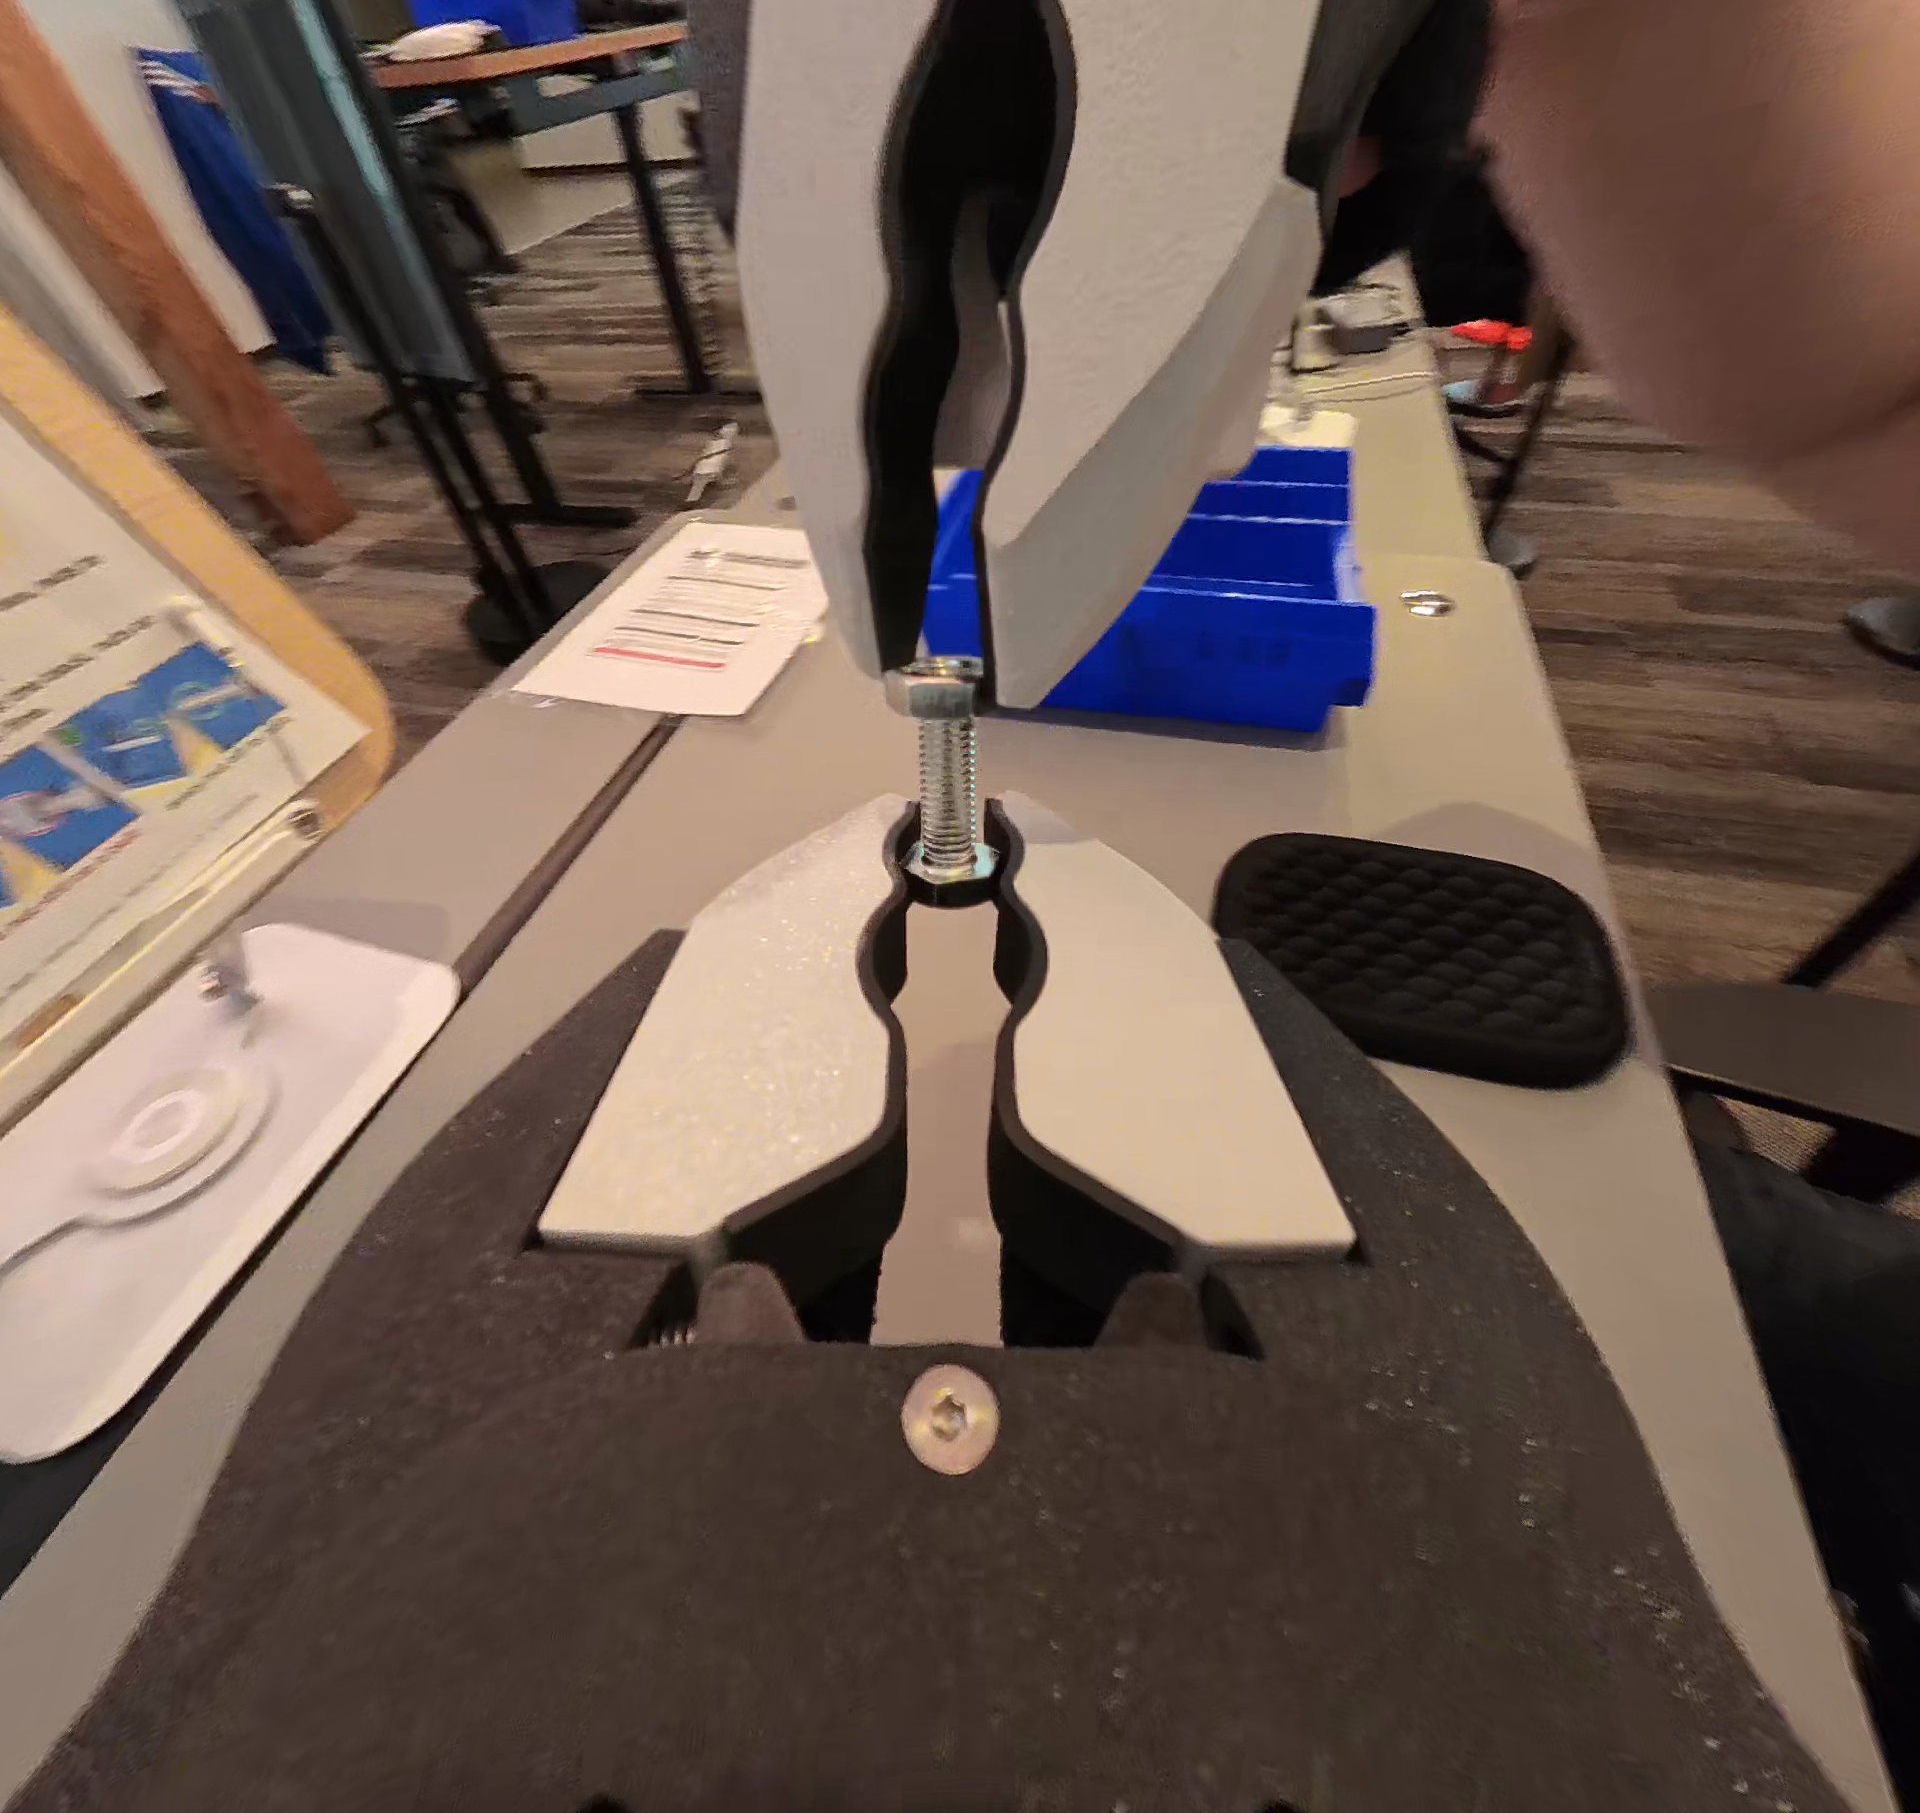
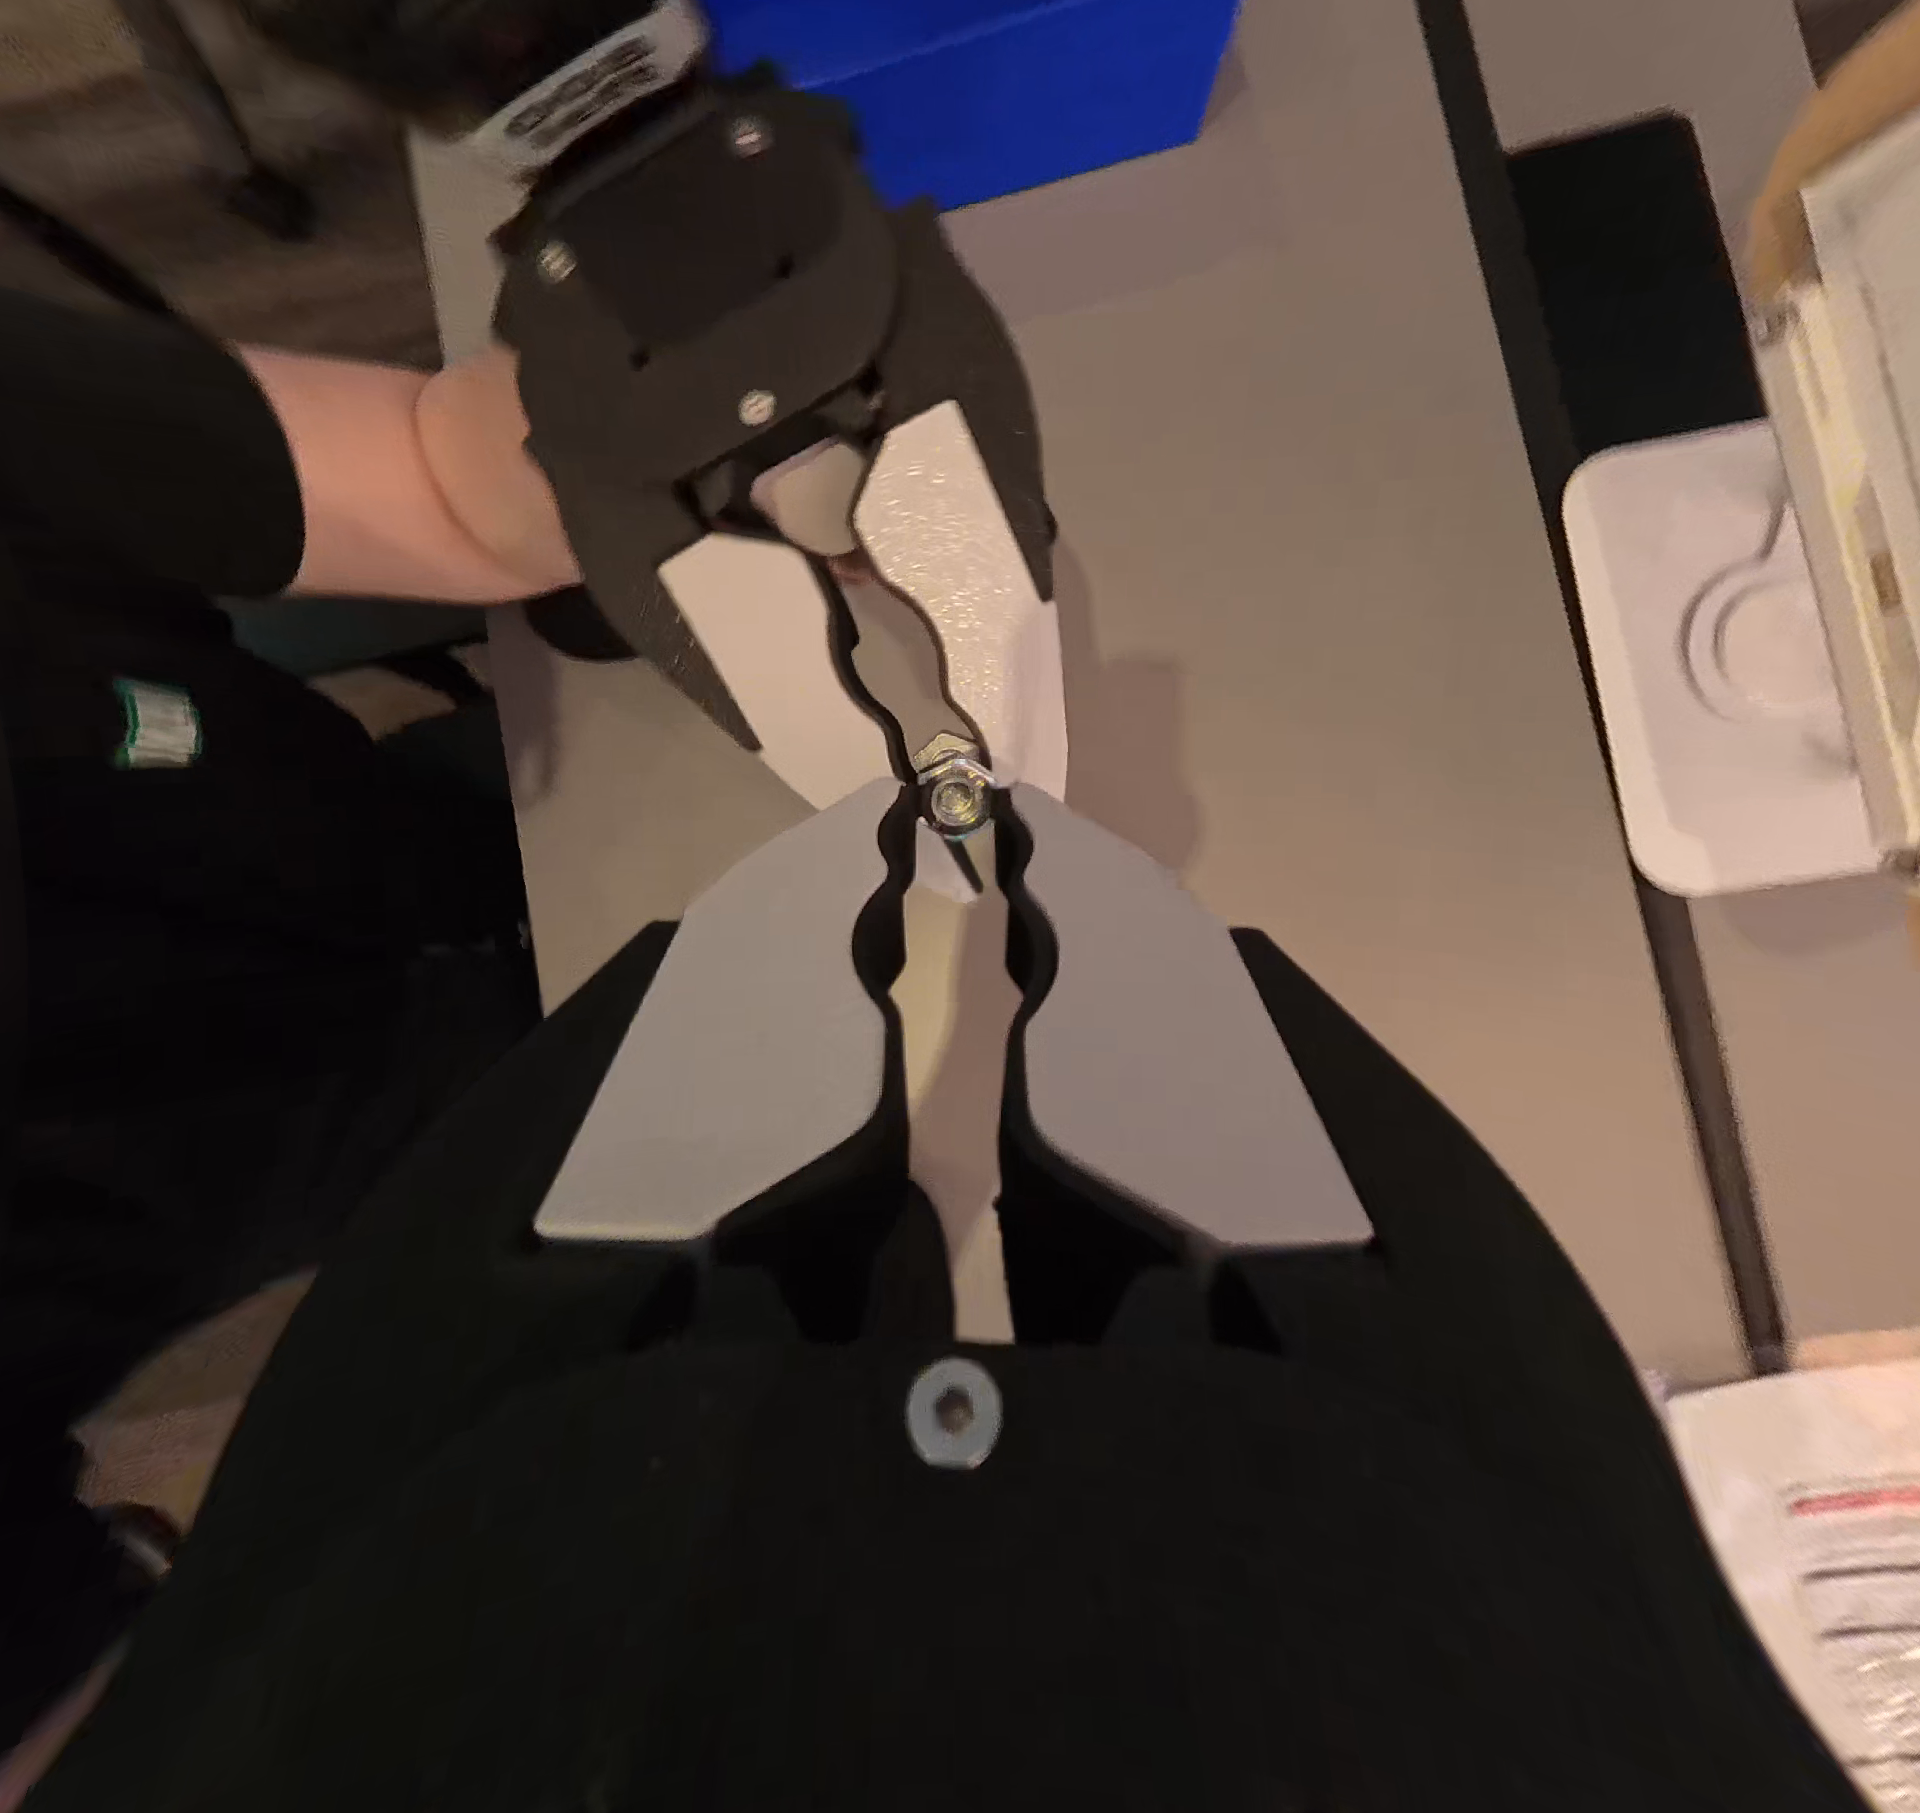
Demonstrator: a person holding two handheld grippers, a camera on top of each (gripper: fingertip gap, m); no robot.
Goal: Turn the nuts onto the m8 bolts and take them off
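A silver M8 bolt (image 1: pixel 948 776) stands upright in the air between my two grippers. In the left wrist view my left gripper (image 1: pixel 948 861) is shut on a silver hex nut (image 1: pixel 945 868) that sits on the bolt's lower threads. My right gripper (image 1: pixel 935 685) comes down from above and is shut on the bolt's hex head (image 1: pixel 935 691). In the right wrist view my right gripper (image 2: pixel 954 813) holds the bolt head (image 2: pixel 956 802) seen end-on, and my left gripper (image 2: pixel 948 757) reaches in from the upper left, held by a hand (image 2: pixel 468 485).
All of this is above a grey table (image 1: pixel 1455 745). A blue divided bin (image 1: pixel 1226 620) stands behind the bolt, a black textured pad (image 1: pixel 1423 963) lies to the right, a printed sheet (image 1: pixel 696 631) to the left. A white stand base (image 1: pixel 156 1140) and instruction board (image 1: pixel 125 724) are at the left edge. Across from one pair of fingers to the other is roughly 4 cm.
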